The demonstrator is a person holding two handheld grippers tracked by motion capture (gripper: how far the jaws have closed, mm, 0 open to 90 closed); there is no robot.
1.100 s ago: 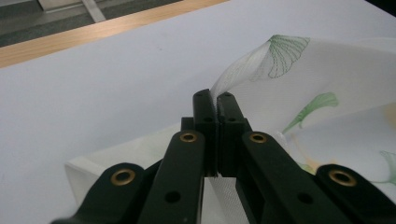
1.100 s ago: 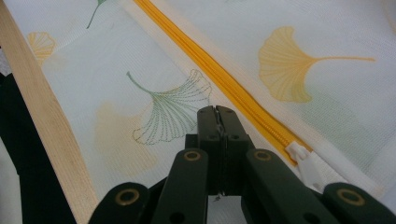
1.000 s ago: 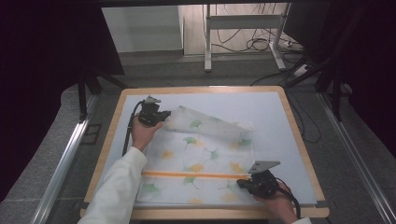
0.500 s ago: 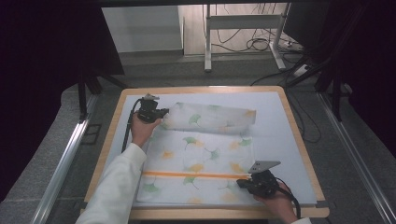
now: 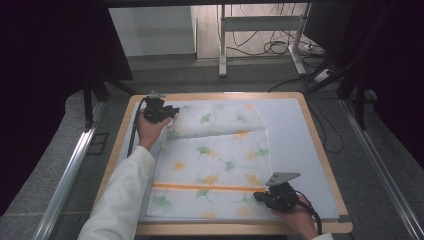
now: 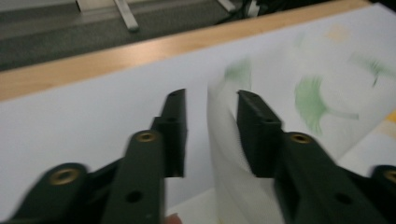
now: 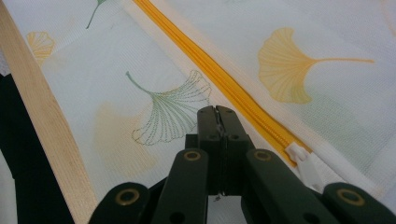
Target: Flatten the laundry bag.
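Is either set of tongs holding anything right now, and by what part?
The right tongs are shut flat on the leaf-print mesh bag near its zipper end. The left tongs have just been opening; the bag's far corner stands loose between the jaws, no longer pinched.

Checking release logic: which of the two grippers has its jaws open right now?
The left gripper, at the far-left corner of the mesh bag: its jaws have just been opening, fabric loose between them. The right gripper is shut.

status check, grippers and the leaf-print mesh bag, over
Left gripper jaws just opening, bag edge loose between them. Right gripper shut, resting on bag near orange zipper. Nothing in the way.
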